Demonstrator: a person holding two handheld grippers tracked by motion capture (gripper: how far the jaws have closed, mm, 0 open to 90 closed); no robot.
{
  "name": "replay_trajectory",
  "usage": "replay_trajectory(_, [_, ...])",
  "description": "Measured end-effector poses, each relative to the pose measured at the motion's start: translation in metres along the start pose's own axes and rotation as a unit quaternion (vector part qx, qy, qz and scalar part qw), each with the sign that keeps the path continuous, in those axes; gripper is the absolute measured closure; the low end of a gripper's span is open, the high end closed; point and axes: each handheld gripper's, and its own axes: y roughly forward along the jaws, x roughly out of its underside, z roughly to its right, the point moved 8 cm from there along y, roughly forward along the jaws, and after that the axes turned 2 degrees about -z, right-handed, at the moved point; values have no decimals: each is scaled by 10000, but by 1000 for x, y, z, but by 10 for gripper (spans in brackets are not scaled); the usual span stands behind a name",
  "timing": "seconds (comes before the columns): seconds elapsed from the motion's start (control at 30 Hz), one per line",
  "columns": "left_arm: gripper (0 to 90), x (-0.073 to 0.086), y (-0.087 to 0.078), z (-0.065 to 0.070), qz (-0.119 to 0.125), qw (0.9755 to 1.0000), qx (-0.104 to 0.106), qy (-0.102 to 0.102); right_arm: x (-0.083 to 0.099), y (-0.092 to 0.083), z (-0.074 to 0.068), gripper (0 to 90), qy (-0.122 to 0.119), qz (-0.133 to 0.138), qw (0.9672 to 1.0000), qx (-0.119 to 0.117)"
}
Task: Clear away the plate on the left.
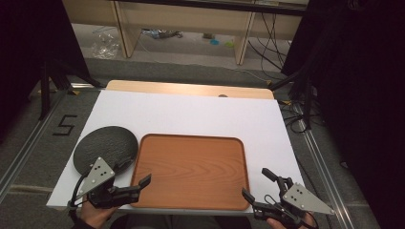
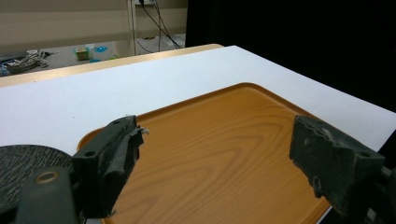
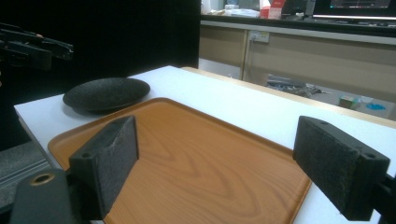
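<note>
Both grippers, left (image 1: 143, 183) and right (image 1: 255, 187), hover with fingers spread, empty, at near corners of wooden tray (image 1: 191, 169); black plate (image 1: 105, 145) lies left.

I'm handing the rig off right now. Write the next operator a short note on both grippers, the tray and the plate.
Left hand-held gripper: open, holding nothing, over the near left corner of the wooden tray.
Right hand-held gripper: open, holding nothing, just off the tray's near right corner.
The tray lies flat on the white table with nothing in it. The dark plate sits on the table beside the tray's left edge, nothing on it.
Done: nothing gripped so far.
Left: probably picking up the plate or tray.
</note>
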Motion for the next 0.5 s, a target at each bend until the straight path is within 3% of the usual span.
replay_trajectory(0.5, [156,0,0,-3,-31,10000,-60,-62,0,1,0,153,-16,-13,10000,-9])
